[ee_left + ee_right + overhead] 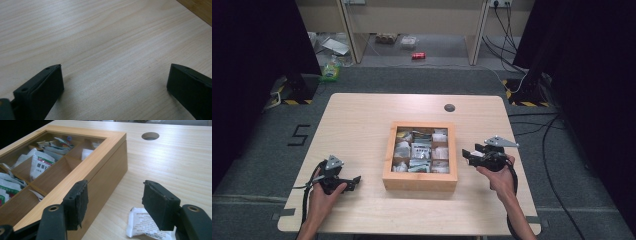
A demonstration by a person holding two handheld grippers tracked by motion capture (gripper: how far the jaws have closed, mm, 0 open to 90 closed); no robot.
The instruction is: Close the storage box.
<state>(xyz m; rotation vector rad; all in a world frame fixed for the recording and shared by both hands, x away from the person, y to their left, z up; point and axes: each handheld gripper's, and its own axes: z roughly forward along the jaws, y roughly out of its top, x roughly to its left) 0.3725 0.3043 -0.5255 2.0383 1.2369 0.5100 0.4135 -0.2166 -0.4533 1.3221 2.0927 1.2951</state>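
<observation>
scene: light wood tabletop (357,125); wooden compartment box (420,181) at centre of the high view, glass lid, packets sorted in the cells
right hand-held gripper (115,202): jaws apart, nothing between the pads; seen in the high view at right of the box (473,155), raised in the person's hand, pointing toward the box wall
packet (143,225): small white sachet with grey print, flat on the tabletop at lower right of the right gripper view, just beside the box's outer wall, partly under the right jaw; corners a bit crumpled; text too small to read
why so: judged, the open jaws sit over the loose sachet to close on it; it lies outside the box, so it looks like the one left to handle
box look: honey-coloured frame, dividers inside; white and green-printed sachets (37,165) in upper left cells of the right gripper view; lid looks shut
left hand-held gripper (115,82): jaws wide apart, empty, low over bare tabletop; in the high view at lower left (354,181), well apart from the box; judged parked, not in play
other: round cable hole (150,136) at upper right of the right gripper view
</observation>
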